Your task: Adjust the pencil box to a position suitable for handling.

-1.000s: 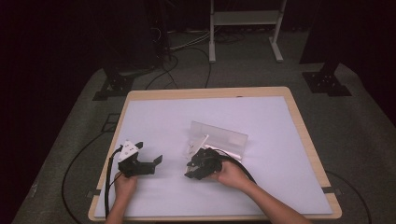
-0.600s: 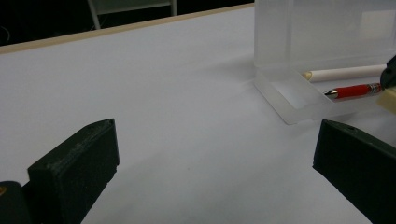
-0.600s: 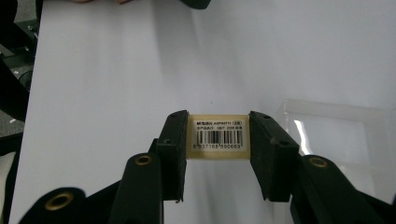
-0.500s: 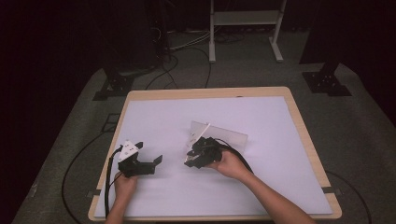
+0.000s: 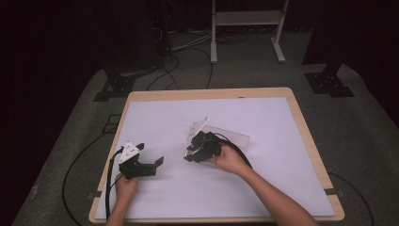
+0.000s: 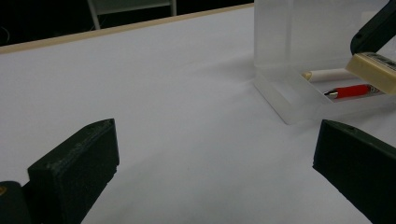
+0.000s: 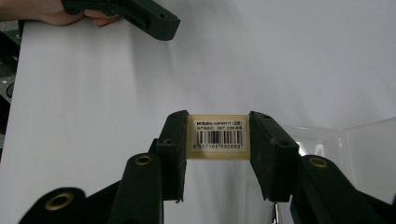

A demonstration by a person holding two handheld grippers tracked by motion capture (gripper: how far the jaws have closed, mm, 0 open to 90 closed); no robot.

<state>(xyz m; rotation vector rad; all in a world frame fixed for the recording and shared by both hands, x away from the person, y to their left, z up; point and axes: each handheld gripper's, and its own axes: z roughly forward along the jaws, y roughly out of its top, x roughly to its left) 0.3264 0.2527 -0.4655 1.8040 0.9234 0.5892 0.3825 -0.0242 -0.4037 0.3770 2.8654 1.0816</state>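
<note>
The right gripper (image 7: 218, 140) pinches a cream eraser (image 7: 218, 136) across its short width, barcode label facing the camera, both pads flat on its sides. In the high view the right gripper (image 5: 196, 149) sits just near-left of the clear box (image 5: 233, 138), at about the middle of the surface (image 5: 282, 179). The step in hand appears to be carrying the eraser either out of or into this box; which of the two cannot be told. To do it well, keep the pinch steady and square so the eraser does not pivot, lift or lower it clear of the box wall, and avoid striking the raised lid (image 5: 200, 126). The left gripper (image 5: 149, 165) rests at the near left, well apart from the box, jaws spread with nothing between them; it could steady the box if the box slides. Contents of the box (image 6: 299, 88), as seen in the left gripper view: a red pen (image 6: 352, 91) and a white stick-like item (image 6: 327, 73), lying side by side on the box floor. The eraser (image 6: 376, 70) hangs just above them.
</note>
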